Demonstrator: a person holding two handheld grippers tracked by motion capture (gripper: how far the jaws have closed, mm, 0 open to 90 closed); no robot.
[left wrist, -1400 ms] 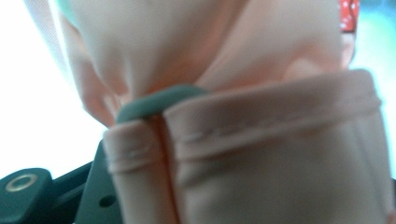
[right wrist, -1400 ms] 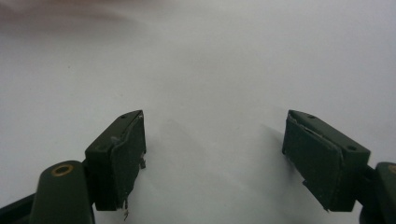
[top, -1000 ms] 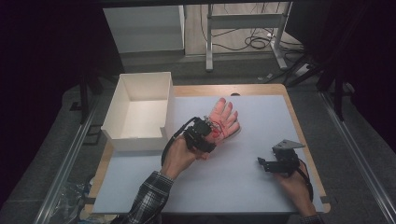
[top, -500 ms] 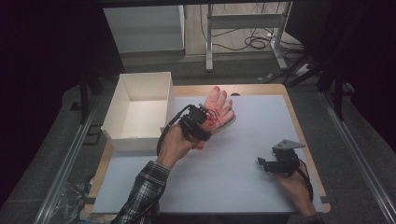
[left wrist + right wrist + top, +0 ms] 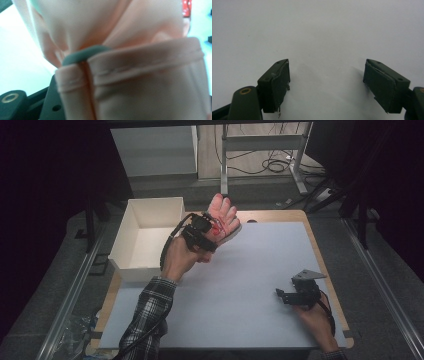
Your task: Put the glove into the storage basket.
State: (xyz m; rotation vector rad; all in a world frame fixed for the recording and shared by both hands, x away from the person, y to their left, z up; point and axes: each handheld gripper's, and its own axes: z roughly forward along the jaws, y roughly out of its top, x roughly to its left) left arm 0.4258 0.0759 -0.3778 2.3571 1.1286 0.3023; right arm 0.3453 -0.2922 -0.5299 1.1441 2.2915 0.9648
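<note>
jaws of the left gripper were pressed on the cuff of a pink glove, and in the left gripper view the hemmed edge of the glove lay folded over one dark jaw, so the grip was a real pinch and not only a touch. the glove had red marks on the palm side and its fingers pointed away from the person. it was held above the far part of the table, just beside the right wall of the white box. i think it was held by the cuff so that the fingers could hang free and the whole glove could go into the open box without catching on the wall.

compared with one second before, the left gripper and the glove had travelled away from the person and a little toward the box, and the glove looked lifted off the grey mat.

the right gripper rested near the right front of the mat, well apart from the glove, in the same place as before. its jaws stood spread with nothing between them, over the bare mat, probably only waiting.
</note>
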